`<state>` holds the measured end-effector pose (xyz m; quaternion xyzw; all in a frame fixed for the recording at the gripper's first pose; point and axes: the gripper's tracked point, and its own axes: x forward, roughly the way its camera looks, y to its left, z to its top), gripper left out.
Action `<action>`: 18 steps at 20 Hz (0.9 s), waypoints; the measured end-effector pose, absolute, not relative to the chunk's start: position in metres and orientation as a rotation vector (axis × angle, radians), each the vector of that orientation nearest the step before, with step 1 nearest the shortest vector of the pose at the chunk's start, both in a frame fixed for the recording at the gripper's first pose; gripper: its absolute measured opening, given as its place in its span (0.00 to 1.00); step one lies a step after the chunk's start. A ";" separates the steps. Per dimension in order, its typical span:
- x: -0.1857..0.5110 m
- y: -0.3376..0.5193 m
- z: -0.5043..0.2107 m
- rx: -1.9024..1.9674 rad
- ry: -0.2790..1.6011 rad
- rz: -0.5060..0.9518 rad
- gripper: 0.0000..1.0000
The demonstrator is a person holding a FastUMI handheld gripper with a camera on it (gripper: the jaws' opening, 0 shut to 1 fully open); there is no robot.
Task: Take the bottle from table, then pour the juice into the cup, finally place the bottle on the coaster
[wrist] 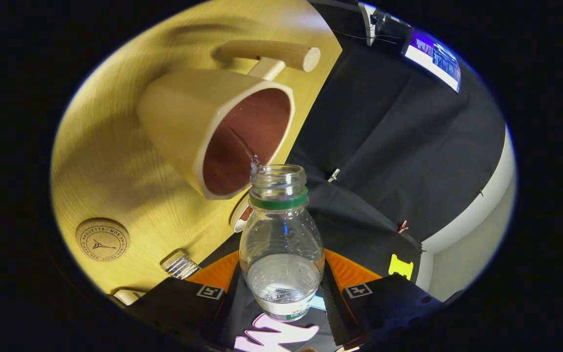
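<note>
Gripper view: fingers (281, 293) clasp the bottle (281, 244), seemingly pouring into the cup (213, 132) on the wooden table (110, 146).

the bottle (281, 244) is clear plastic with a green ring below its open, capless neck. it sits between the two fingers of the gripper (281, 298), which press on its lower body from both sides. it is tipped so its mouth reaches the rim of the cup (198, 122), and clear liquid fills part of its lower body. a thin stream runs from the mouth into the cup. the cup is cream outside and reddish-brown inside, with a wooden bar handle on its side, standing on the pale wood worktop (115, 171). the coaster (102, 239), a round wooden disc with a printed ring, lies on the worktop, well apart from the cup.
</note>
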<state>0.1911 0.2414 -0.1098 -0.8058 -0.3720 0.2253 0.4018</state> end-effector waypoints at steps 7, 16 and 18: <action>0.194 0.241 -0.110 -2.031 -0.925 0.564 0.74; 0.199 0.240 -0.104 -1.954 -0.850 0.559 0.74; 0.201 0.237 -0.105 -1.898 -0.769 0.560 0.74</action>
